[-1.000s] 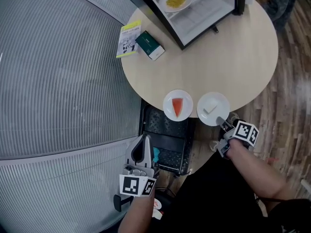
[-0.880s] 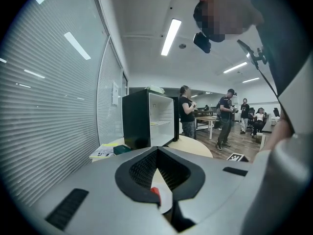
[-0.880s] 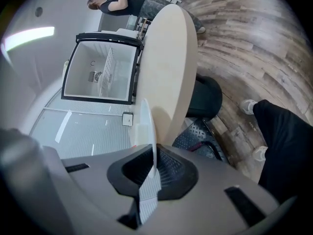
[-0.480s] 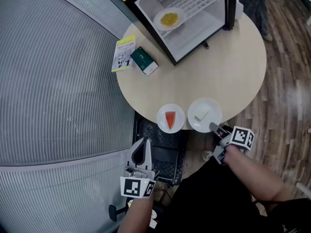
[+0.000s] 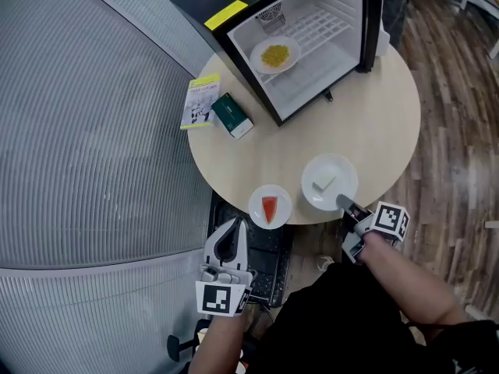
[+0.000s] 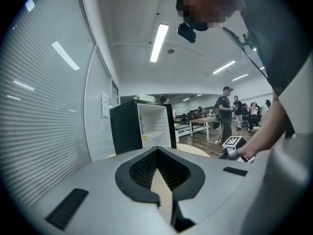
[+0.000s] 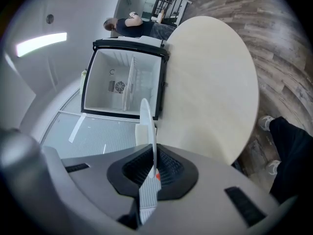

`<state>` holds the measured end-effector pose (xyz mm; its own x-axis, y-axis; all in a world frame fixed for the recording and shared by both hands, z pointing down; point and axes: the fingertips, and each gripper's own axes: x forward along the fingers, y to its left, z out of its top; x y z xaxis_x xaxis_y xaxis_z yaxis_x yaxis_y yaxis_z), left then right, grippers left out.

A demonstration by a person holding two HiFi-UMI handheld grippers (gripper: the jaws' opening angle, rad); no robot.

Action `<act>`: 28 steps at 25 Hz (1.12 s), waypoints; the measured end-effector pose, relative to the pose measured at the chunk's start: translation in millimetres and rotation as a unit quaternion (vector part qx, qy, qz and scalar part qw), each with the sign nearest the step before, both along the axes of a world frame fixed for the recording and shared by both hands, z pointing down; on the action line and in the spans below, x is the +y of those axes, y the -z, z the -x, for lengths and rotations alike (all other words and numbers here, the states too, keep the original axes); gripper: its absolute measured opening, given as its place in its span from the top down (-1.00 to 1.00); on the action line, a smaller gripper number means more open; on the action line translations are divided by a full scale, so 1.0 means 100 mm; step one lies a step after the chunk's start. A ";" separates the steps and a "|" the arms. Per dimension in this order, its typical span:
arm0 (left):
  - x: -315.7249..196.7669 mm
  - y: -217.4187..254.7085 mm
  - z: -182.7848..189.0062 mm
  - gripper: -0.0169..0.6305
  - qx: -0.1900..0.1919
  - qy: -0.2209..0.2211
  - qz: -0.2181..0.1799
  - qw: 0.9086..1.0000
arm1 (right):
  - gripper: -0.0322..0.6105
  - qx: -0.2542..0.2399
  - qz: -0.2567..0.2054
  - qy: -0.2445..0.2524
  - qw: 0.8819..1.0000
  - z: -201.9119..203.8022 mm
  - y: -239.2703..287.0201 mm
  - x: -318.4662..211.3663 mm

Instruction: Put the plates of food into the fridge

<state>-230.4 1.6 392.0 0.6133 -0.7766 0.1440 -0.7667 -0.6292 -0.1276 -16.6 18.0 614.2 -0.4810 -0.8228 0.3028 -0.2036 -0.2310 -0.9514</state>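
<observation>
Thin round white plate [image 5: 340,169] in right gripper [image 5: 344,203]

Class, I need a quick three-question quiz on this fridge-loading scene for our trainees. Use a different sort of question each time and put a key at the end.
1. True or false: the plate with yellow food sits on a shelf inside the open fridge.
2. Multiple choice: what is the right gripper shut on?
A. the green box
B. the rim of the plate with the white block
C. the plate with the red slice
3. Fill the gap: counting those inside the fridge and those outside it, the head view shows ___ plates in all.

Key: 1 true; 2 B; 3 three.
</observation>
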 end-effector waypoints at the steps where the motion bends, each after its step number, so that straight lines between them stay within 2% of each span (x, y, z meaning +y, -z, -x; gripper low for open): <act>1: -0.03 0.03 -0.03 0.94 -0.001 -0.001 -0.005 1.000 | 0.85 -0.001 -0.004 0.000 1.000 -0.03 0.04 -0.05; 10: -0.38 0.27 -0.26 0.94 0.024 0.010 -0.021 0.999 | 0.85 0.021 -0.034 -0.001 0.999 -0.45 0.43 -0.55; 18: -0.77 0.43 -0.47 0.94 0.051 0.024 -0.029 0.998 | 0.85 0.016 -0.056 -0.006 0.998 -0.81 0.77 -1.05; 28: -1.31 0.60 -0.78 0.94 0.058 0.045 -0.043 0.996 | 0.85 0.013 -0.077 -0.002 0.997 -1.27 1.10 -1.77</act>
